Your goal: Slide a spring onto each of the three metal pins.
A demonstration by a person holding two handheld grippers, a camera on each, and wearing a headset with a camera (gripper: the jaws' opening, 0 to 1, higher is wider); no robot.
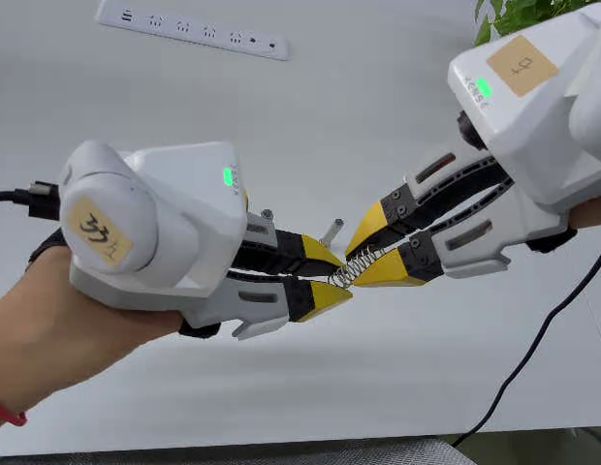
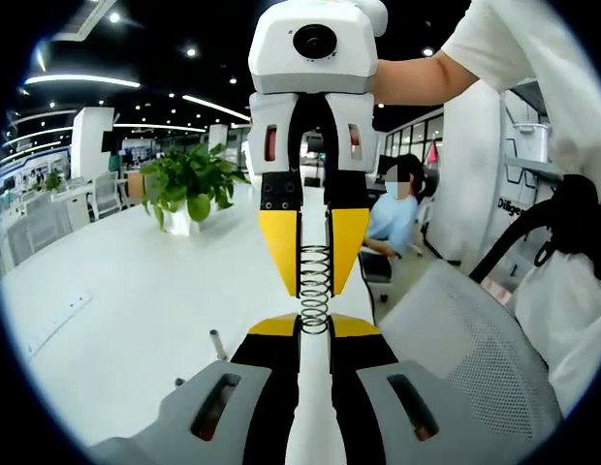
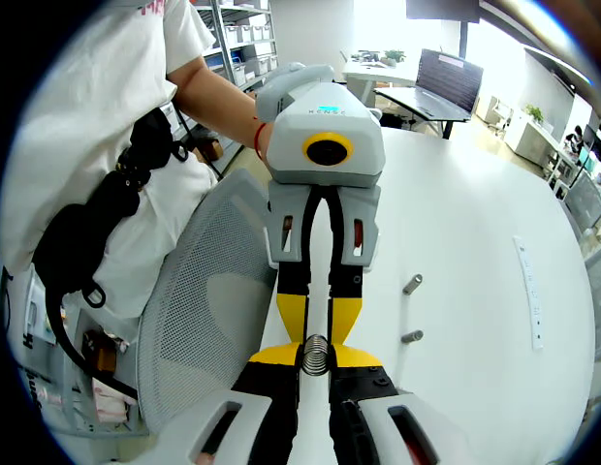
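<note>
White tabletop (image 1: 310,126), head view: two pins (image 1: 332,231) stand behind the meeting tips, one half hidden by the left gripper (image 1: 341,277). Left gripper view: its jaws sit narrow, pinching the near end of the spring (image 2: 314,310), while the right gripper (image 2: 315,291) clamps the far end. Right gripper view: the spring appears end-on between its nearly closed tips, with two pins on the table beyond.

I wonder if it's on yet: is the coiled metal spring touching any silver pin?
Apart. The right gripper view shows bare white table between the coiled metal spring and both short silver metal pins.
</note>
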